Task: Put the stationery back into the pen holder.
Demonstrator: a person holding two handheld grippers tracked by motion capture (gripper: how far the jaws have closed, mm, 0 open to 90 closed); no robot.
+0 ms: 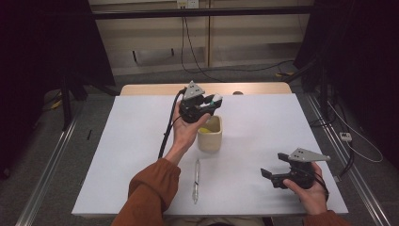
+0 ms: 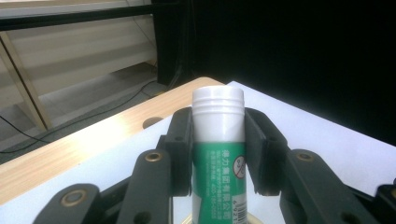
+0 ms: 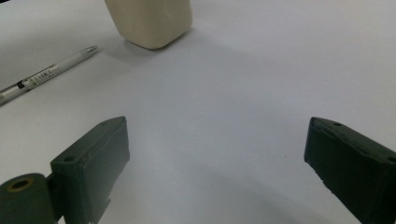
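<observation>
My left gripper is shut on a green-and-white tube with a ribbed white cap, both pads pressing its sides. In the high view the tube hangs just above the back rim of a cream cup at the middle of the table; something yellow shows inside the cup. A clear pen lies in front of the cup. My right gripper rests low at the front right with its jaws wide apart and nothing between them. From the right gripper I see the cup and the pen farther off.
A white sheet covers the table, with a strip of bare wood along the far edge. Black stands and cables stand on the floor around the table. The left gripper's black cable trails down across the sheet.
</observation>
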